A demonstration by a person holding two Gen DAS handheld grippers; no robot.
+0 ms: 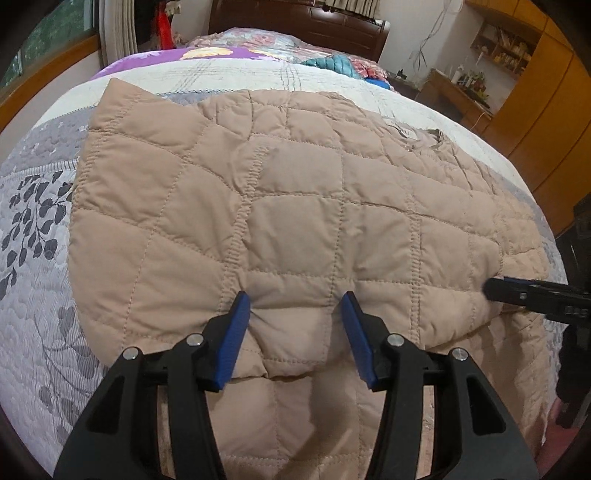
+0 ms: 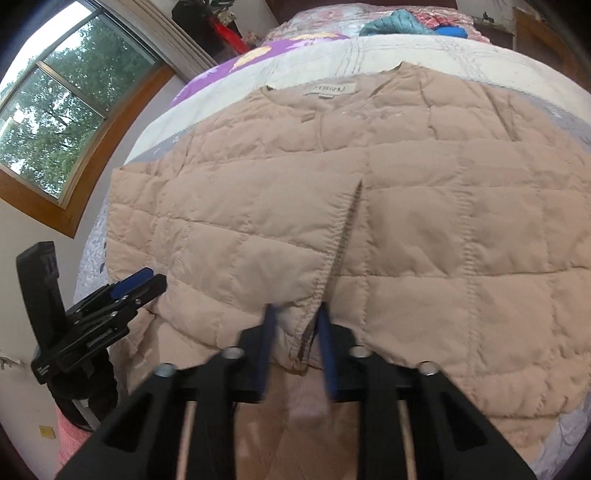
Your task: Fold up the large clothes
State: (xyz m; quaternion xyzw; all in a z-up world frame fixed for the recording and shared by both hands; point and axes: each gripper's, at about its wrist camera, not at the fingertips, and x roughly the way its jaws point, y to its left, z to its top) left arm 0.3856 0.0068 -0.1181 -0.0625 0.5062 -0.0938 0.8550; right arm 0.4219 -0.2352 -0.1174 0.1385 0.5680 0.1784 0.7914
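Jacket (image 1: 295, 192) lies flat on the bed (image 1: 37, 258), collar far, hem at the near edge. Left gripper (image 1: 295, 314) straddles the hem, jaws half open. Right gripper (image 2: 295, 332) — nearer the zipper (image 2: 347, 236) — appears pinched on the hem there.

A: The bed (image 1: 229, 79) fills the middle of the room, a grey leaf-patterned quilt (image 1: 33, 236) over its near edge, a purple floral cover (image 1: 159, 59) further up.

B: A dark wooden headboard (image 1: 295, 22) closes its far edge.

A: A wood-framed window (image 2: 62, 110) beside it shows green trees in daylight, with pale curtains (image 2: 177, 40) bunched alongside.

B: On the other side stand orange-brown wooden cabinets (image 1: 543, 107) and a cluttered shelf (image 1: 506, 44).
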